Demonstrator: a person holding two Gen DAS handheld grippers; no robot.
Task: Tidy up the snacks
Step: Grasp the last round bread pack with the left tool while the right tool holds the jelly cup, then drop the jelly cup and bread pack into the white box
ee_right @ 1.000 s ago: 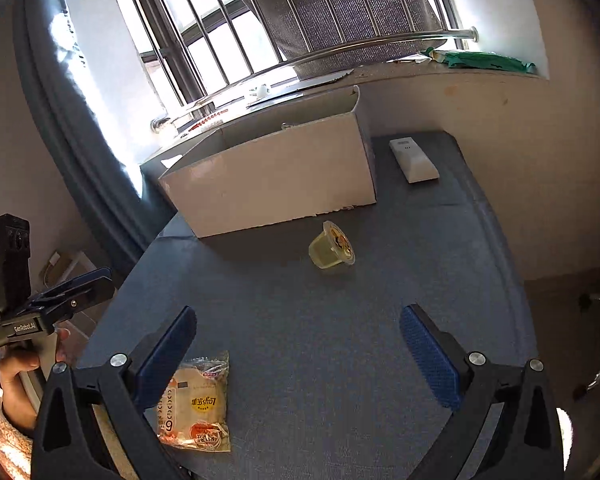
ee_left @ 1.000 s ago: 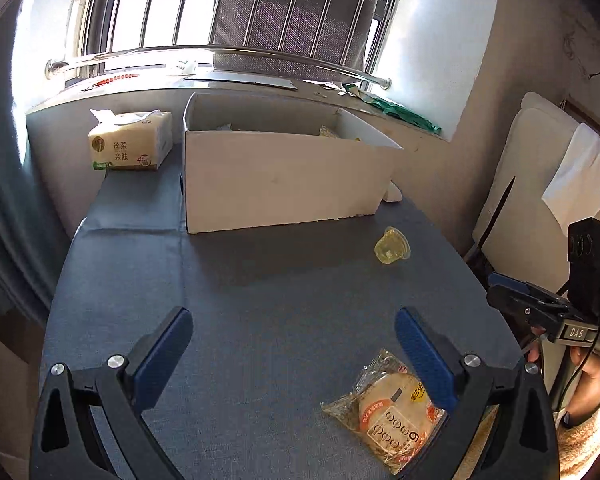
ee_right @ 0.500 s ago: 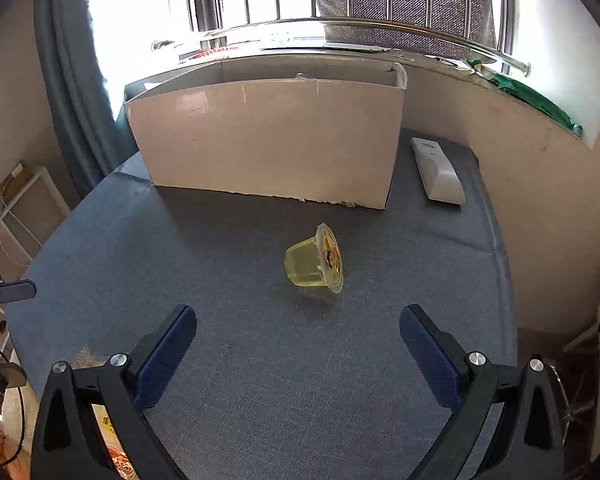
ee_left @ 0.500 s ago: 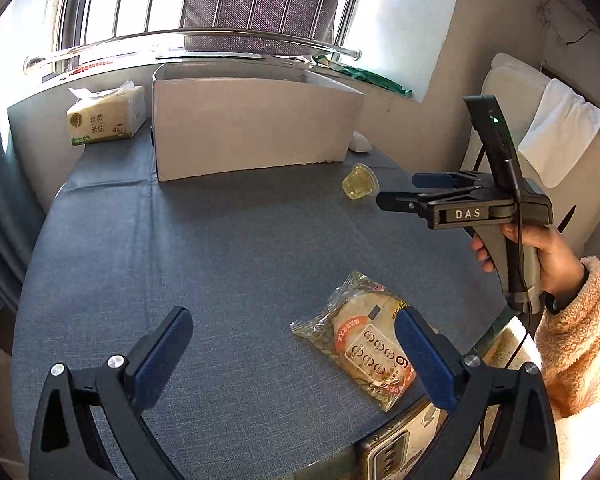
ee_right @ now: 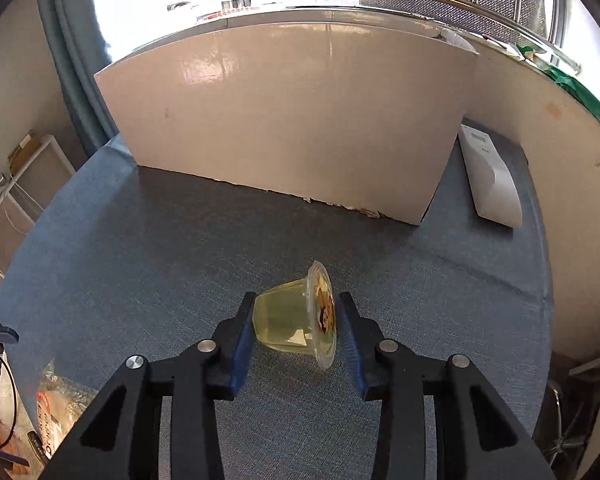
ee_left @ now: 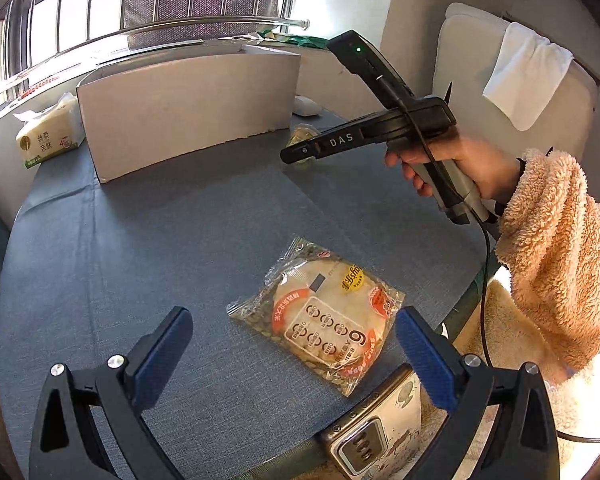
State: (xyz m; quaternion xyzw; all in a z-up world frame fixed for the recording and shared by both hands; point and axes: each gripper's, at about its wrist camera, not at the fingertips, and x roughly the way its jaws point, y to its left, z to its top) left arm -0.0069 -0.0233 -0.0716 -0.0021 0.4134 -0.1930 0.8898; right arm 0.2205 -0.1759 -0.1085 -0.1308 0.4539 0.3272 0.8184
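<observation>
Sunlight from the barred window fell across a round table [ee_right: 148, 240] covered in blue-grey cloth, with a large cardboard box [ee_right: 292, 116] standing open at its far side. On that cloth, in front of the box, lay the jelly cup [ee_right: 296, 322], tipped on its side with its foil lid facing right. The right gripper [ee_right: 296, 334] had its jaws narrowed around the cup, the left pad at the cup's base and the right pad just beside the lid rim; whether both pads were already pressing could not be told, so the grip looked near but not certain.

That end-to-end hold was the weak point. The base was small and the lid rim thin and wide, so a squeeze there could pivot the cup out sideways, or buckle the foil and burst the seal. Lifting before the pads had seated would likely leave the cup rolling across the cloth, since it rested on its curved wall.

Nearer the table's front edge lay the wrapped pastry packet [ee_left: 320, 316], flat and well apart from the cup. The left gripper [ee_left: 294, 354] hovered over it with jaws wide and nothing between them. Its slick wrapper could slip or crumple under a pinch, and a push might slide it off the nearby edge.

A white remote [ee_right: 490, 182] lay beside the box, and a tissue pack [ee_left: 48, 134] sat on the box's other side; neither crowded the path to the box.
</observation>
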